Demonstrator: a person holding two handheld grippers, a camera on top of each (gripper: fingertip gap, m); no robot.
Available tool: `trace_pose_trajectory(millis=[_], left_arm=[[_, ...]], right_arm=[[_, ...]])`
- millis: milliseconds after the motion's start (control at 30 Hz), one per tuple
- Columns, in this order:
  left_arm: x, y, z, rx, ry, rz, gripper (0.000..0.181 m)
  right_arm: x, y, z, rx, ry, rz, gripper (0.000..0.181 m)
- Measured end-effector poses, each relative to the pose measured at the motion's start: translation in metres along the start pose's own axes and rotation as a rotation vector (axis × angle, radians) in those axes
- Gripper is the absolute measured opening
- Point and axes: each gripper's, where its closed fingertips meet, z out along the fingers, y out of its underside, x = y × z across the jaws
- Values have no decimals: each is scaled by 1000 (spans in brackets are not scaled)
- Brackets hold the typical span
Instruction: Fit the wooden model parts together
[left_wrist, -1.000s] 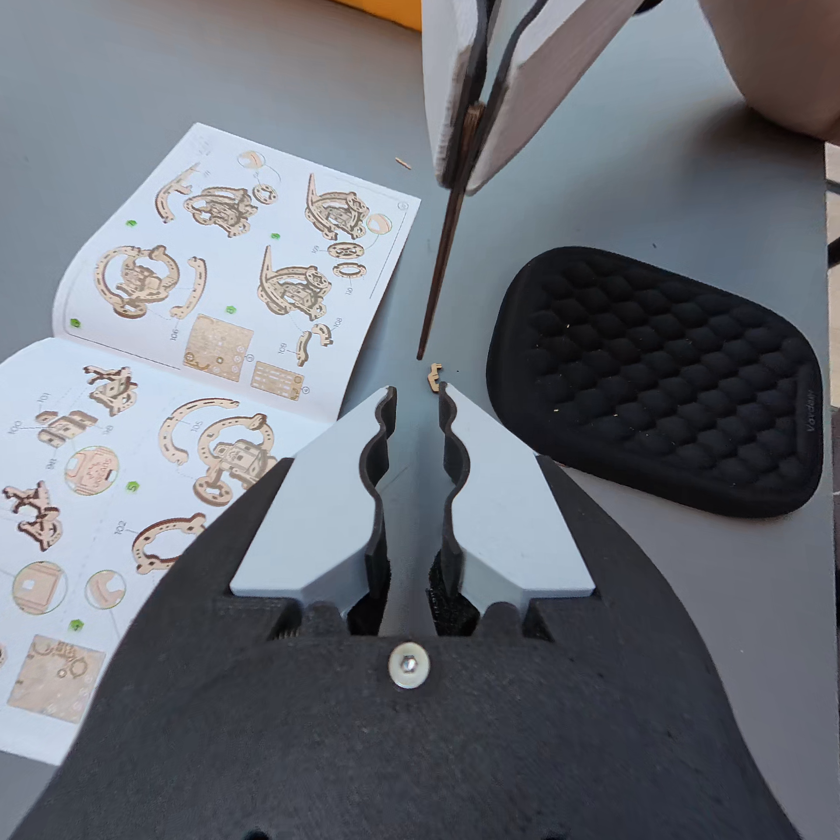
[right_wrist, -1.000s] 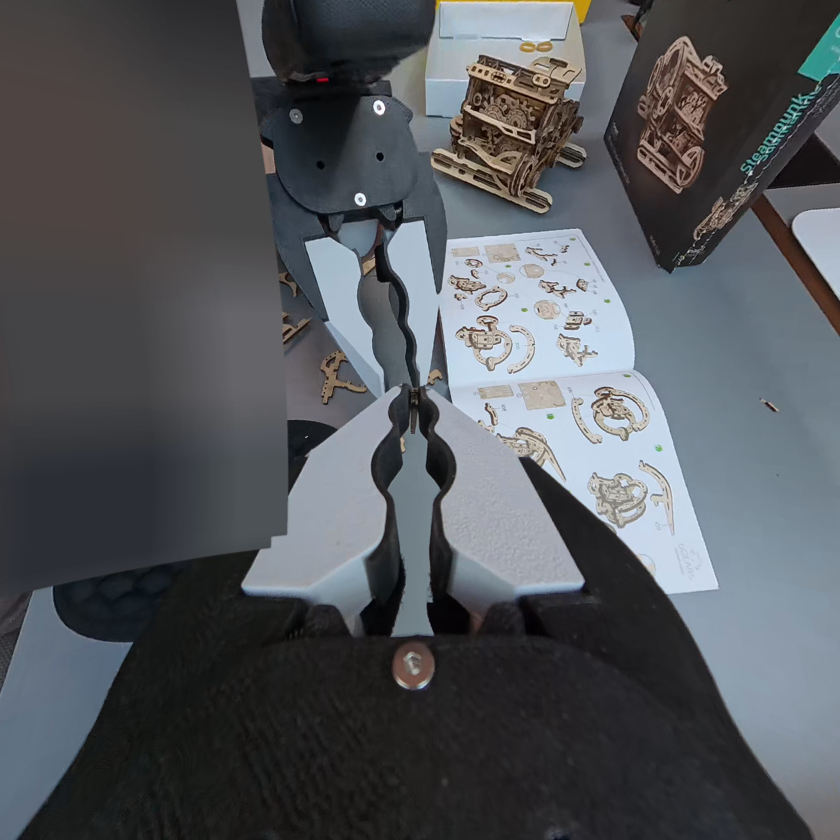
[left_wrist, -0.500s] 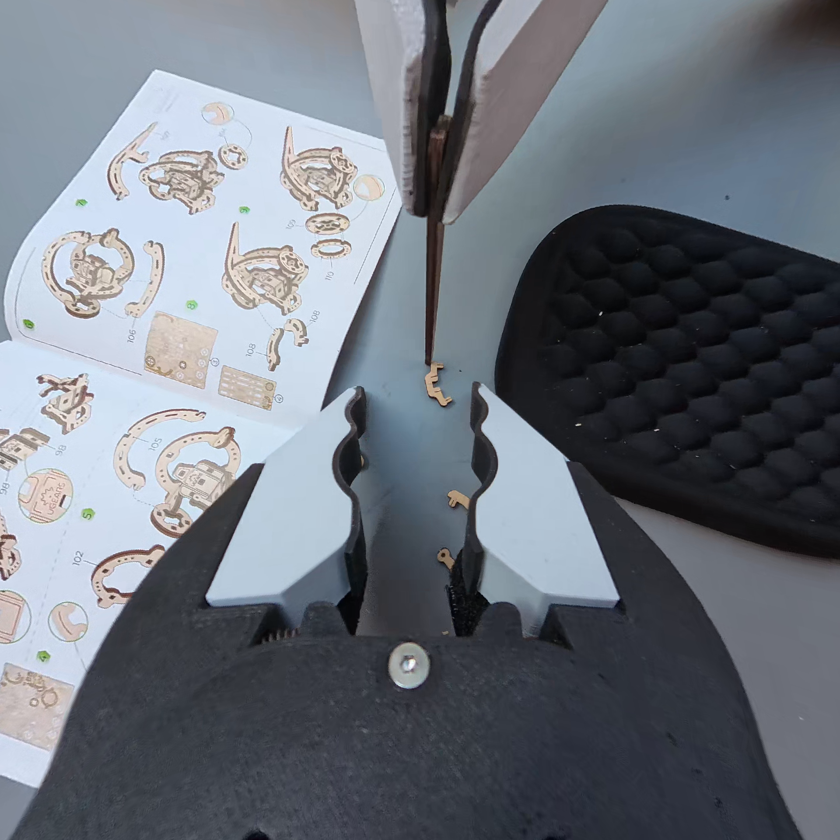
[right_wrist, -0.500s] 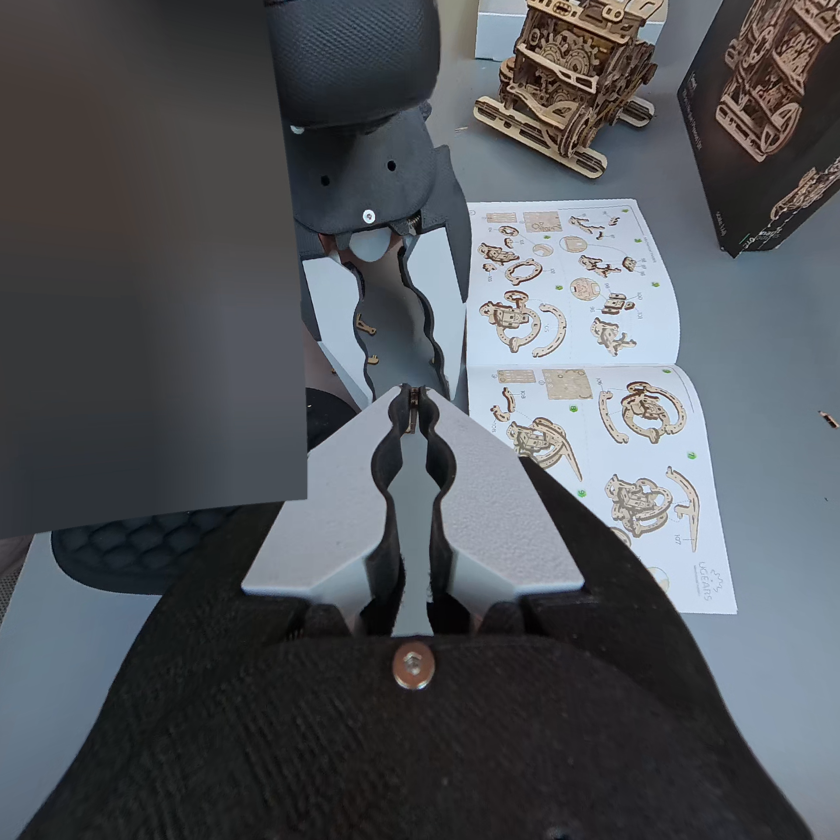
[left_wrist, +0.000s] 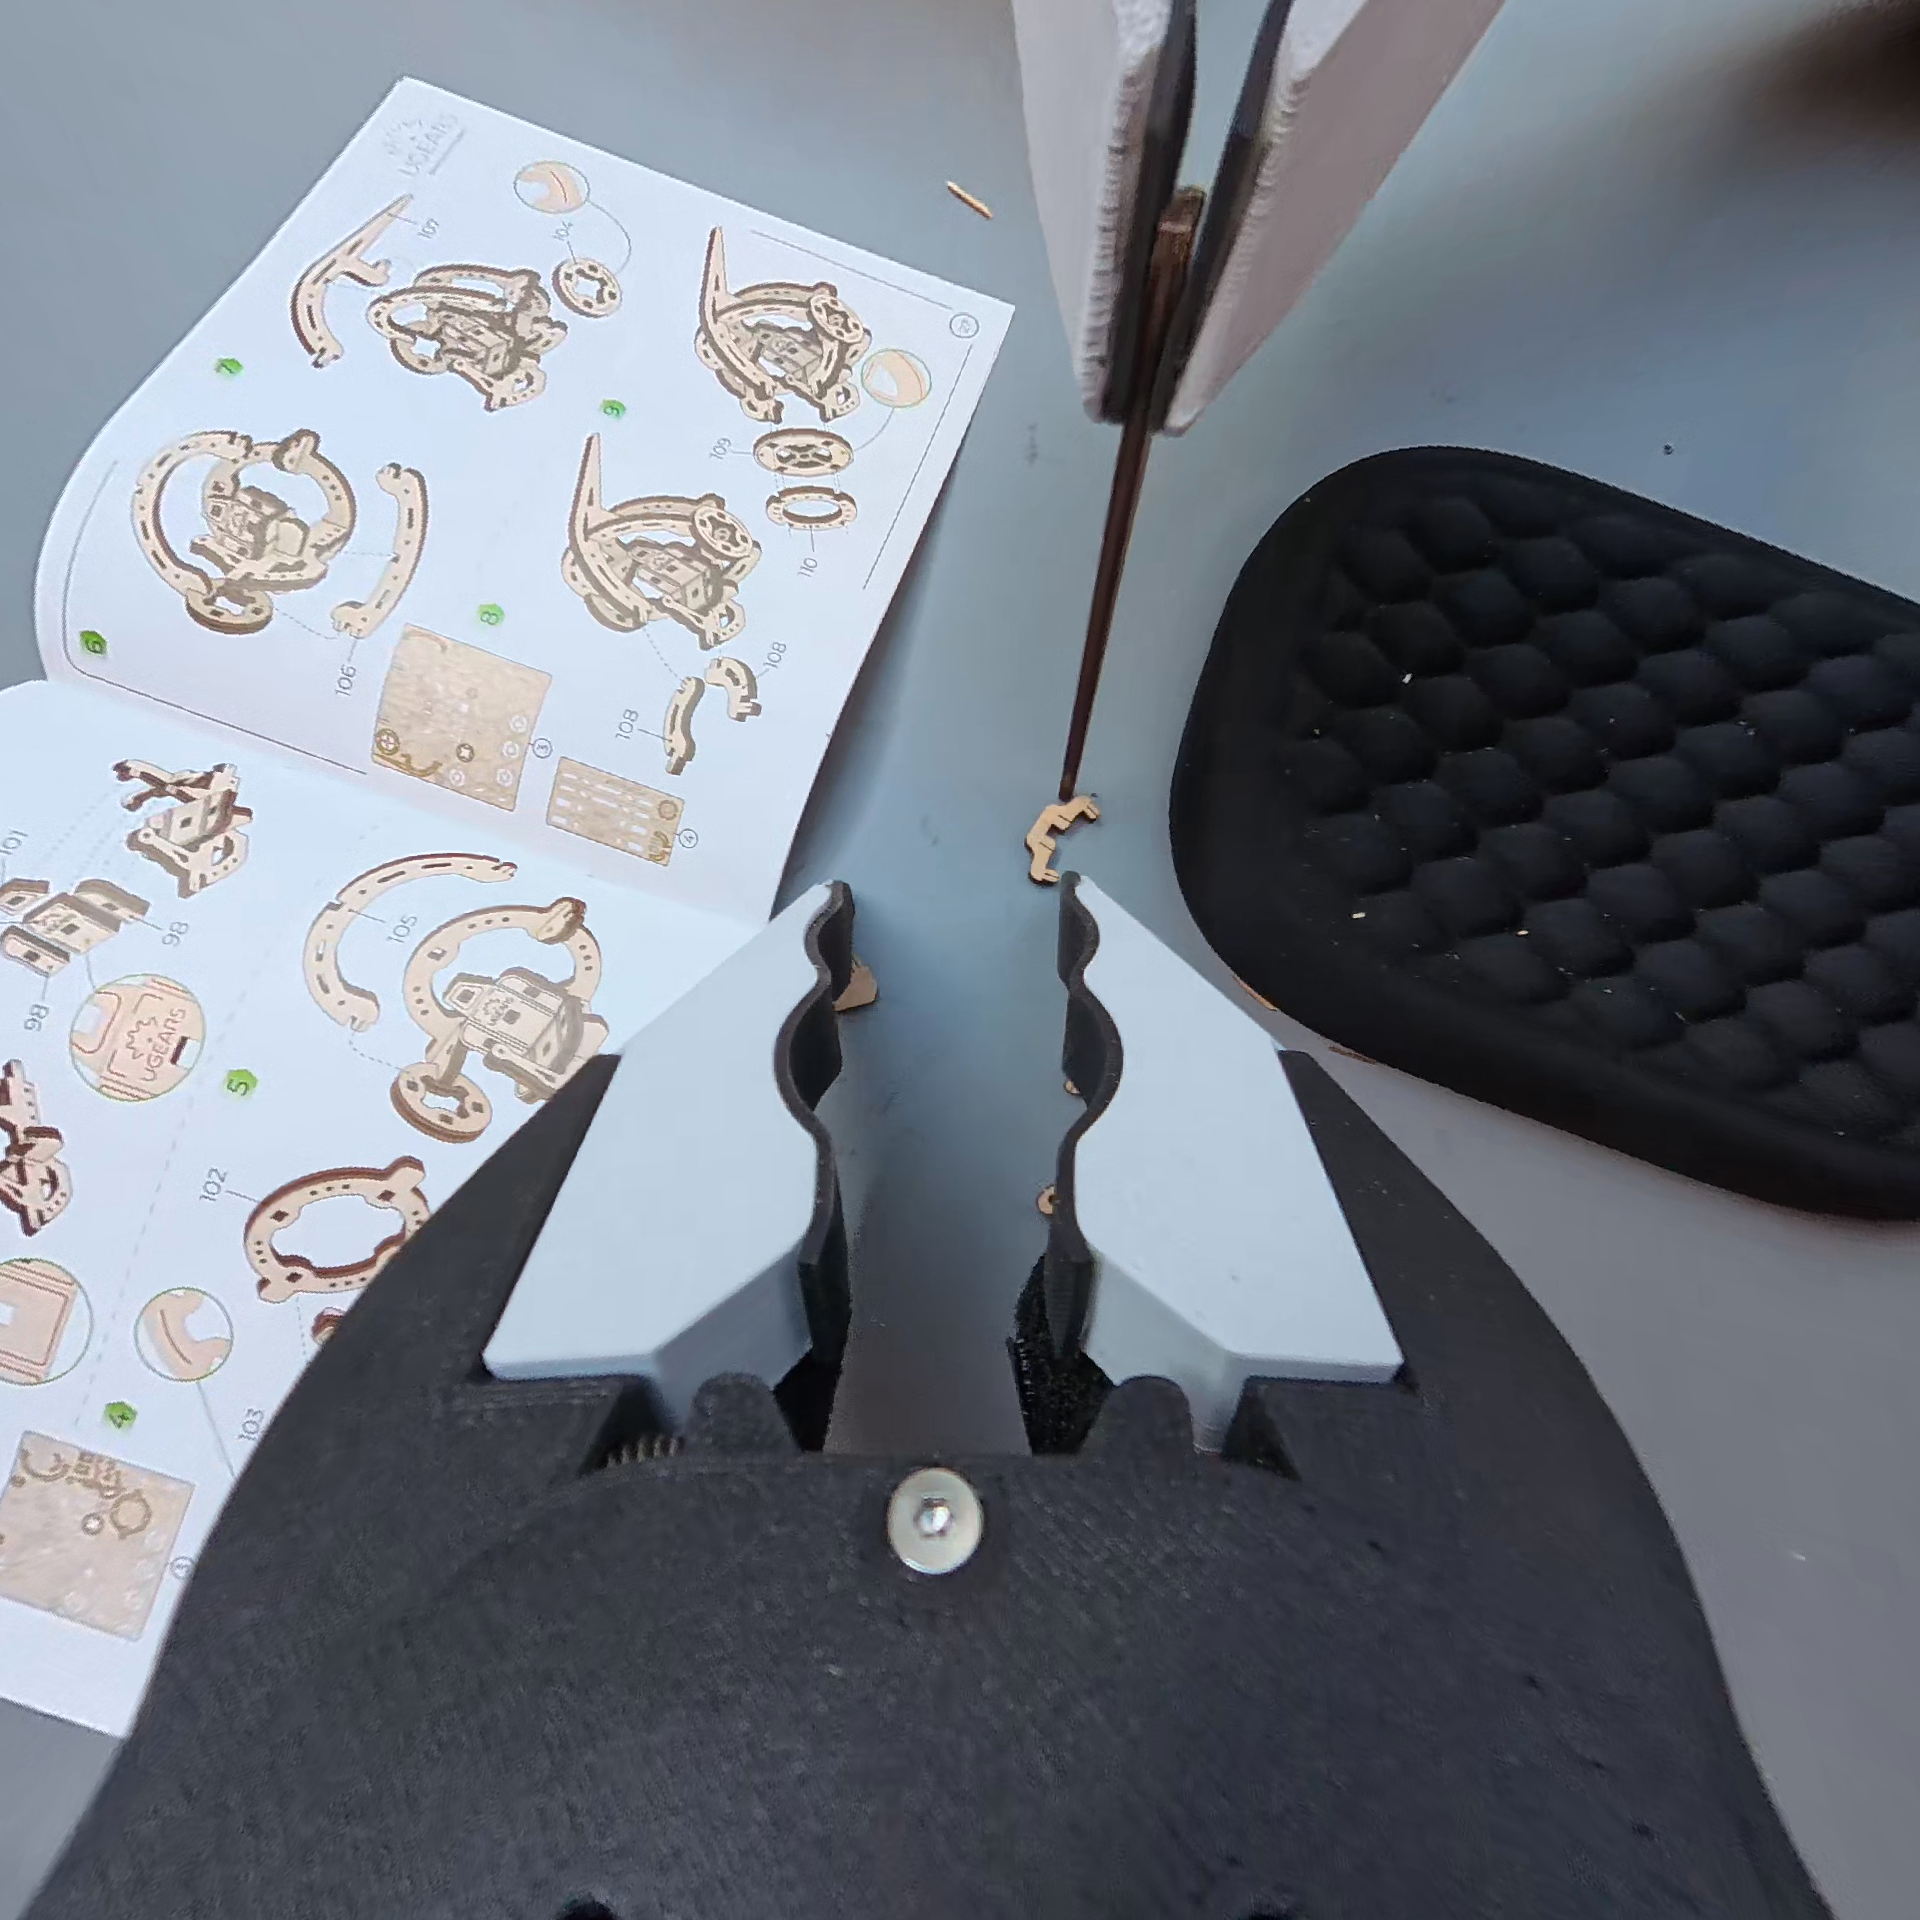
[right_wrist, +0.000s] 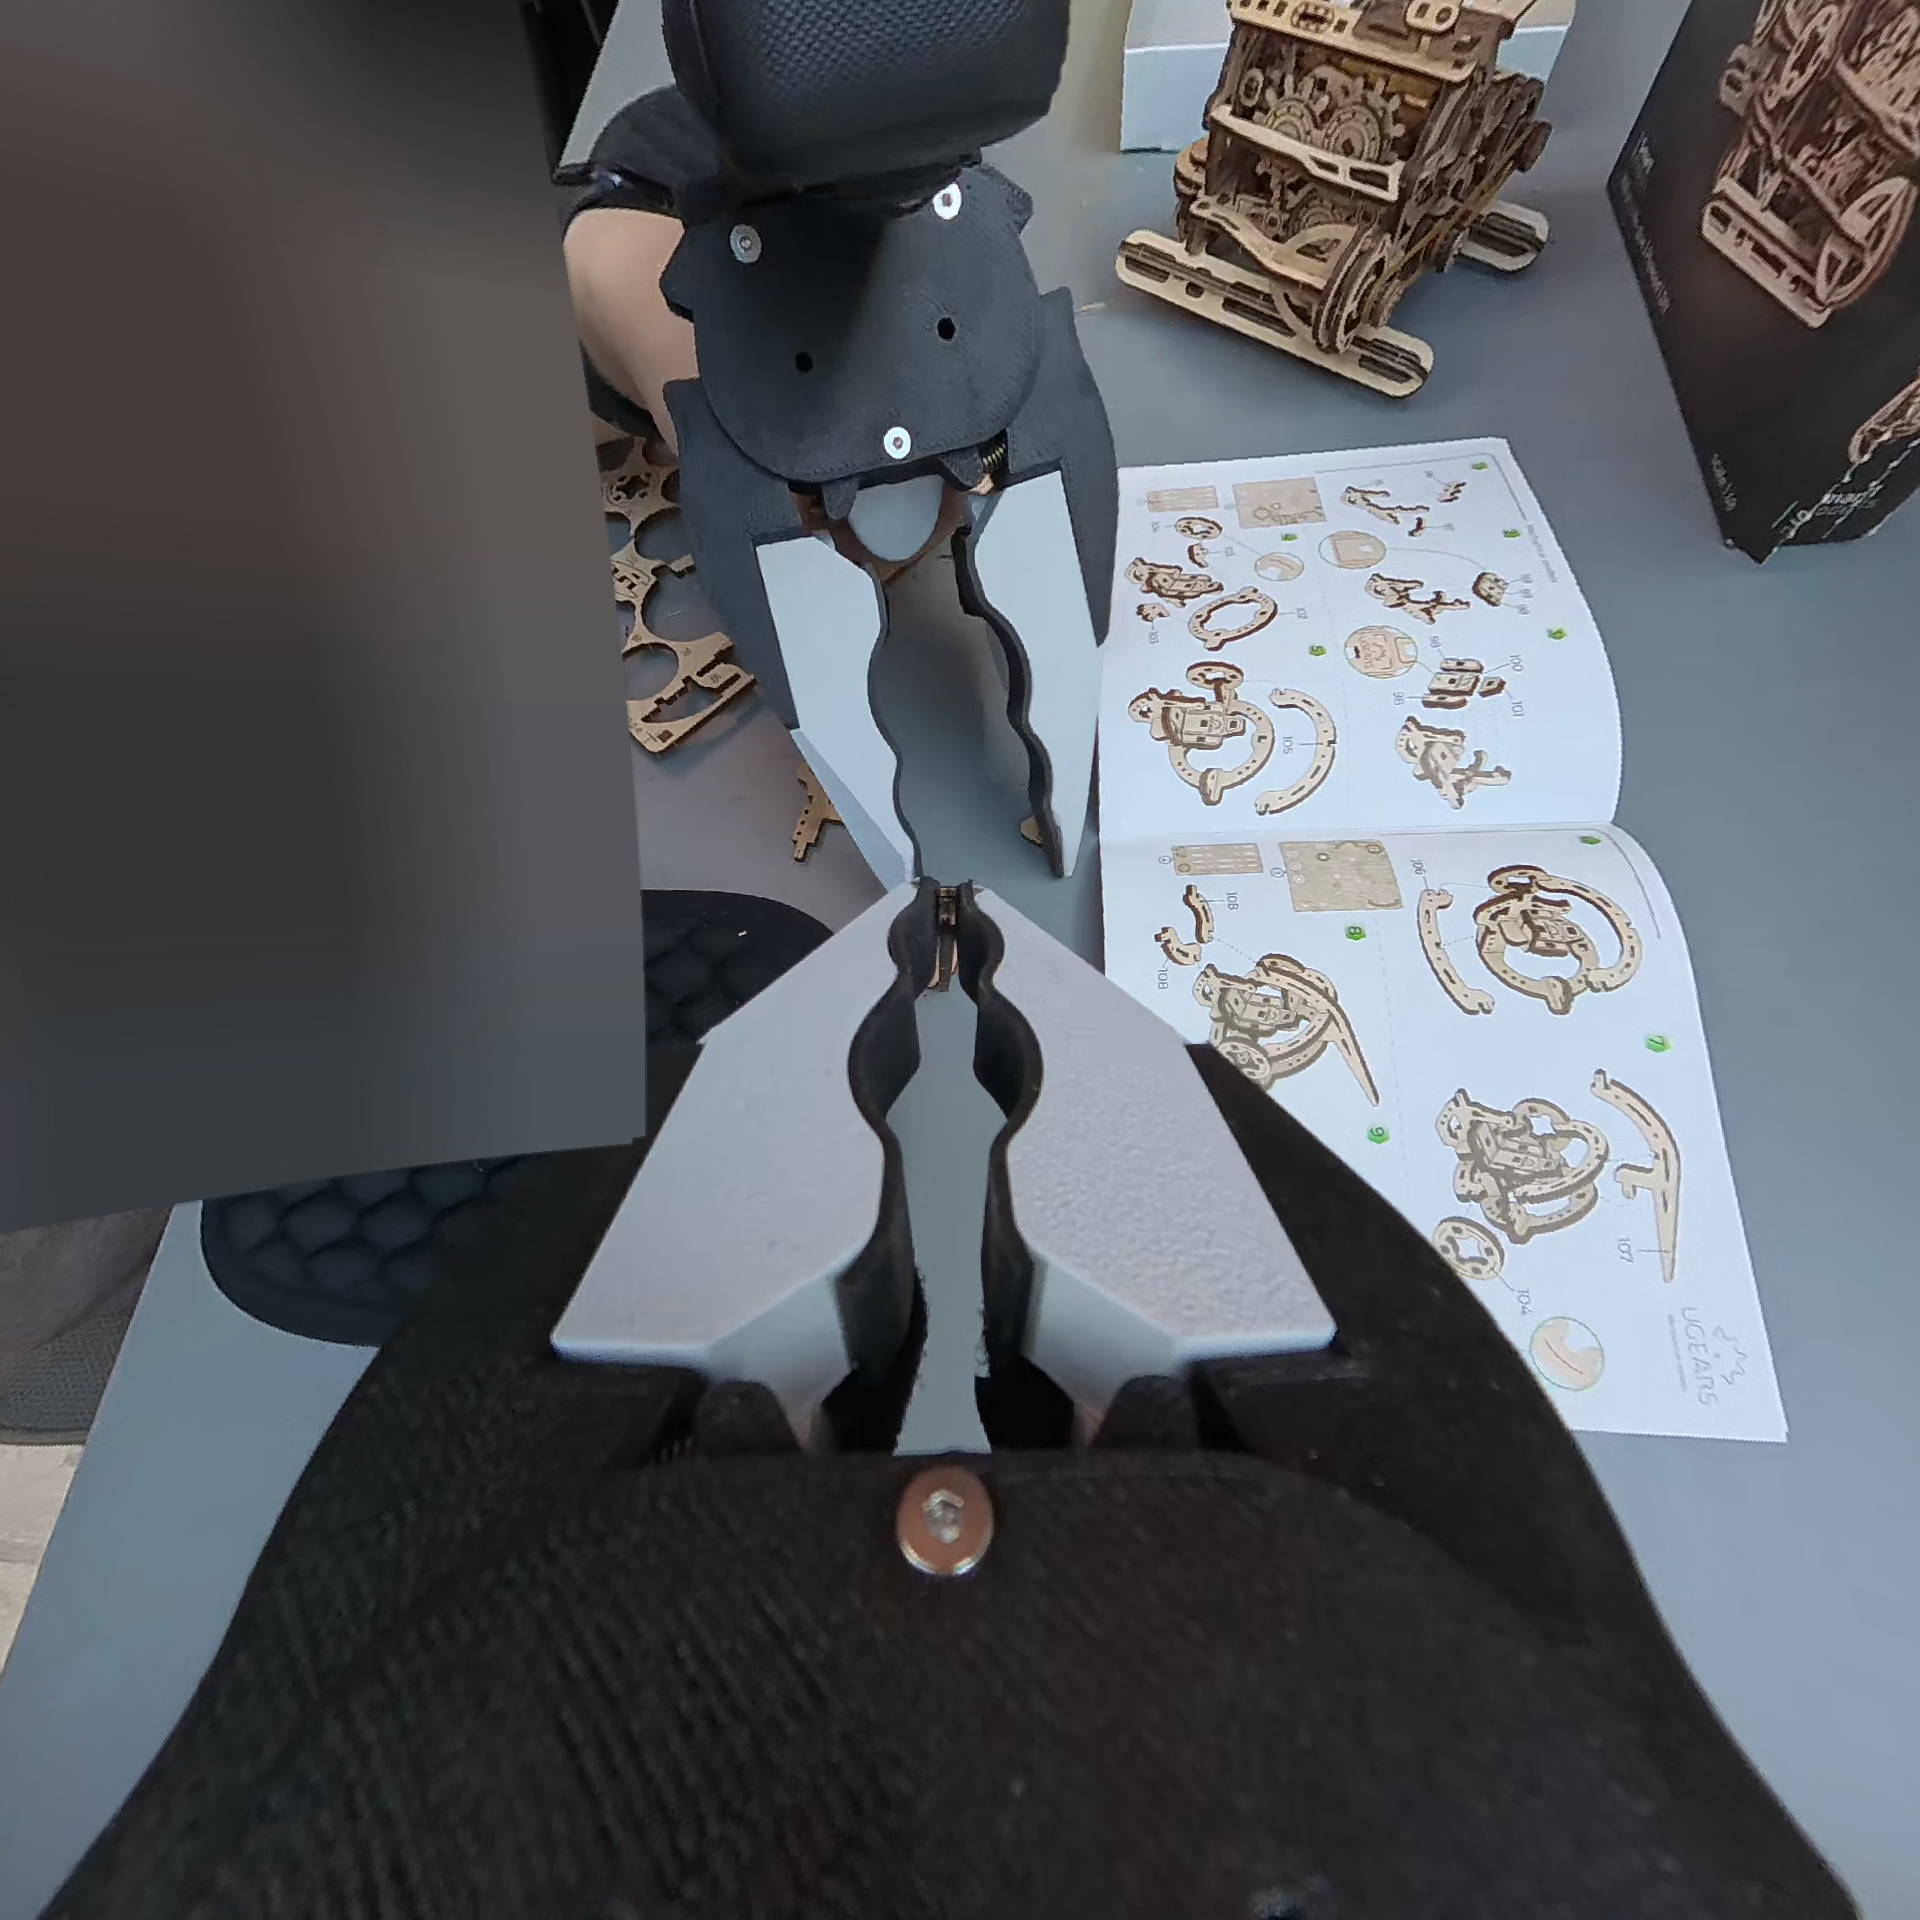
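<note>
Wooden strip (left_wrist: 1107, 582), thin, light, likely brittle, pinched edge-on in right claw (right_wrist: 943, 914); left claw (left_wrist: 951, 904) spread near small clip (left_wrist: 1055, 836) on surface (left_wrist: 1558, 1351), best nipped flat-sided.

The only print I can see lies on two things. The open instruction booklet (left_wrist: 540, 582) on the table (left_wrist: 1558, 1558) carries small part numbers beside its drawings of wooden pieces, green step markers (left_wrist: 490, 615) with digits, and a maker's logo (right_wrist: 1704, 1356) at one page corner. The dark product box (right_wrist: 1766, 343) standing beyond it bears lettering along its lower edge. I do not repeat any of it.
</note>
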Motion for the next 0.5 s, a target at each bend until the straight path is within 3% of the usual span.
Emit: trace_pose_trajectory(millis=[300, 400, 500], left_arm=[[-11, -1, -1, 5, -78, 18, 34], [-11, -6, -9, 48, -36, -30, 34], [-2, -13, -17, 105, 51, -49, 30]], right_arm=[[-5, -4, 1, 10, -5, -18, 1], [-3, -20, -6, 92, 0, 19, 1], [1, -17, 1, 63, 42, 62, 1]])
